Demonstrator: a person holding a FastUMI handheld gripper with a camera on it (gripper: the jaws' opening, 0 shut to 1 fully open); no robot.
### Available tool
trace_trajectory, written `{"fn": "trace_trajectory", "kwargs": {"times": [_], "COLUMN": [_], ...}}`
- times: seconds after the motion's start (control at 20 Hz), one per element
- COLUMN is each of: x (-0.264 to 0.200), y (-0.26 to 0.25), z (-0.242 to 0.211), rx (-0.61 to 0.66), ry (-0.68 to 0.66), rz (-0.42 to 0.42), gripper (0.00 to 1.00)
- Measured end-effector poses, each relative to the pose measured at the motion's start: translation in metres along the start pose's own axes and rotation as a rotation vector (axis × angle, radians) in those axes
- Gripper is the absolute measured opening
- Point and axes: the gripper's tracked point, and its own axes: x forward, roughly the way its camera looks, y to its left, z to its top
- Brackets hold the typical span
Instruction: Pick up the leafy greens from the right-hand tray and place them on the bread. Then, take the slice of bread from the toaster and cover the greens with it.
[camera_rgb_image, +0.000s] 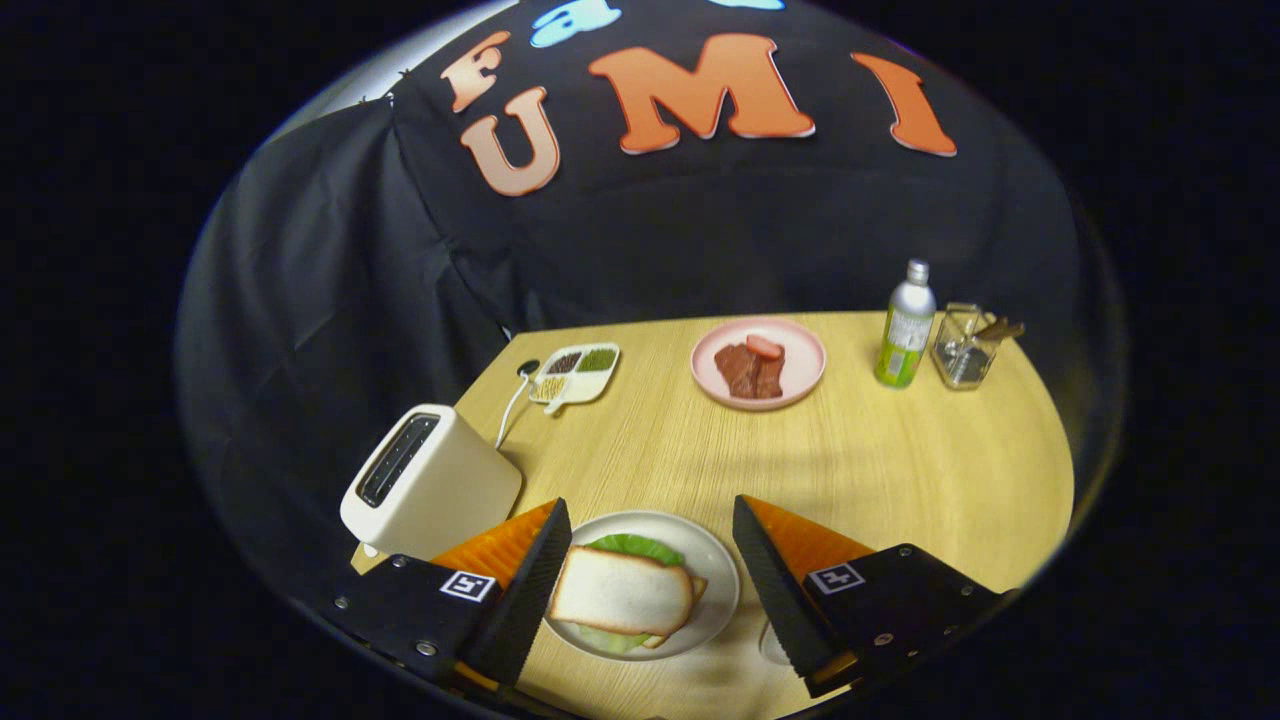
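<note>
A white plate (712, 580) lies on the wooden table between my two fingers. On it a top slice of bread (620, 596) covers leafy greens (636, 547), whose green edge peeks out behind and below the slice; a second slice shows at its right edge. My gripper (648, 560) stands open, a finger on either side of the plate, touching nothing. The white toaster (428, 483) stands just left of the left finger, its slots dark. A pink plate (806, 364) with pieces of meat sits beyond the fingers at mid-table.
A small white divided dish (577, 375) with seeds or spices lies behind the toaster, beside a white cable. At the far right stand a green-and-silver bottle (906, 326) and a clear glass holder (965, 347). Black cloth walls close the back and left.
</note>
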Motion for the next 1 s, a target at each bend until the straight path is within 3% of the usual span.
{"fn": "trace_trajectory", "kwargs": {"times": [0.25,0.5,1.0], "x": [-0.058,-0.116,-0.185], "y": [0.002,0.0,0.009], "z": [0.094,0.155,0.213], "rx": [-0.061,-0.148,-0.245], "ry": [-0.259,-0.467,-0.687], "rz": [-0.048,-0.128,-0.254], "gripper": [0.99,0.99,0.98]}}
